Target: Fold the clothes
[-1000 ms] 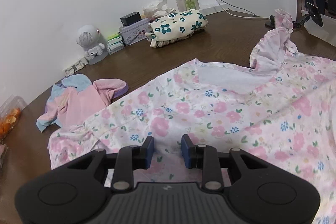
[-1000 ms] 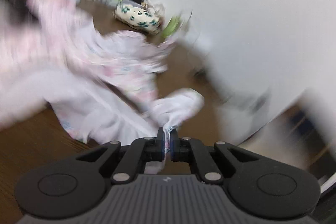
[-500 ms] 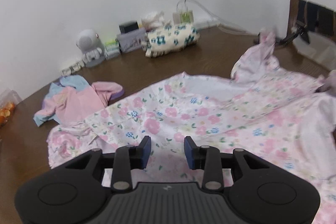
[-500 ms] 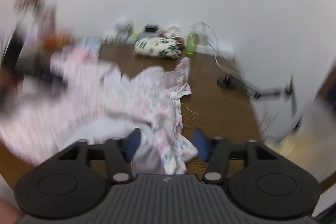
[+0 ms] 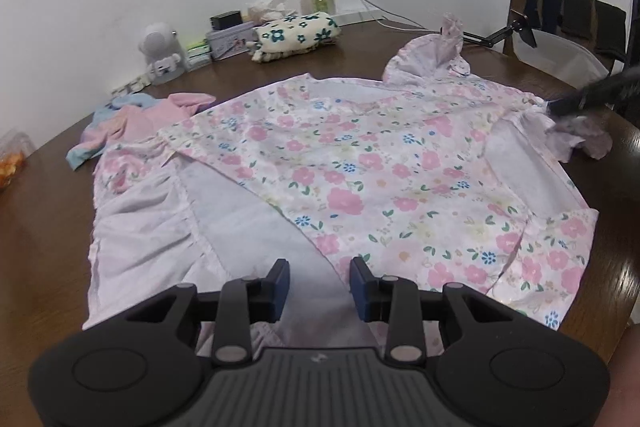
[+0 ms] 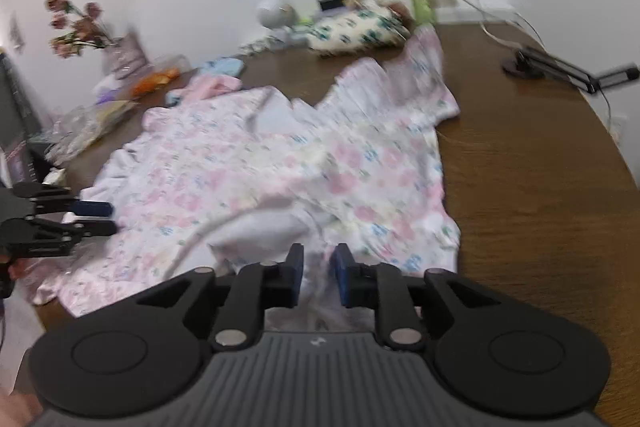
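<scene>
1. The floral dress [image 5: 352, 163] lies spread over the brown counter [image 5: 48, 227], print side up in the middle, with the pale inside of the cloth showing along the folded-over edges on both sides.
2. My left claw [image 5: 319, 281] hangs low over the near hem of the dress; its blue pads stand apart with only pale lining visible in the gap, and they grip nothing.
3. My right claw [image 6: 318, 273] hangs over the dress's other side, just above a ruffled edge. Its jaws are closing, with cloth in the gap, but the pads are not pressing on it.
4. In the right wrist view my left claw shows at the far left edge, beside the dress.
5. A pink and blue garment [image 5: 132, 119] lies bunched beyond the dress, touching its far corner.
6. A folded cream cloth with dark flowers [image 5: 298, 35] sits by the wall, well apart from the dress.
</scene>
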The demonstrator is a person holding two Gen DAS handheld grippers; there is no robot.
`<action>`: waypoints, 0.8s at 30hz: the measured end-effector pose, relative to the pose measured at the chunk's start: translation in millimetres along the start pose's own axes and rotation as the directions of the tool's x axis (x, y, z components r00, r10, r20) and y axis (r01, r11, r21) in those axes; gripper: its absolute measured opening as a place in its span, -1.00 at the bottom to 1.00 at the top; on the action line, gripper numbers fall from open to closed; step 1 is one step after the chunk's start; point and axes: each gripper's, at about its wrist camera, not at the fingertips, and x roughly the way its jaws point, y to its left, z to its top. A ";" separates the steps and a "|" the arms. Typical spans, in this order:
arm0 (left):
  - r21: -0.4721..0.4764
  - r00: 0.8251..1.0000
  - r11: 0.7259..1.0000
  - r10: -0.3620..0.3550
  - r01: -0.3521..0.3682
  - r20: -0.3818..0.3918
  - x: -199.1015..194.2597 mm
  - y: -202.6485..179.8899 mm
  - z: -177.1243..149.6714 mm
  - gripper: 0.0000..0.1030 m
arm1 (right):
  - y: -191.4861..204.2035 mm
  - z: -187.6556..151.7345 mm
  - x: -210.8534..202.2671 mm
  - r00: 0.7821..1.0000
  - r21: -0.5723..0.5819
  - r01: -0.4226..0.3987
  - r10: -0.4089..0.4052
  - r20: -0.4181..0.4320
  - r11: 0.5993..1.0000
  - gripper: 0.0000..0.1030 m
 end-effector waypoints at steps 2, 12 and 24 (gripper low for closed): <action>0.000 1.000 1.000 0.015 -0.015 0.009 -5.4 0.3 0.4 -0.38 | 0.7 13.8 -11.4 0.999 -0.009 0.001 0.000 0.052 1.000 -0.42; 0.135 0.994 0.985 -0.112 0.109 0.014 -3.7 -39.7 5.2 -0.42 | 25.5 62.8 98.4 0.993 -0.222 0.036 -0.060 -0.099 0.974 -0.42; 0.076 0.992 0.990 -0.120 0.118 0.033 -20.2 -25.7 -18.4 -0.43 | 57.0 72.9 115.0 0.992 -0.251 0.074 -0.096 -0.076 0.965 -0.38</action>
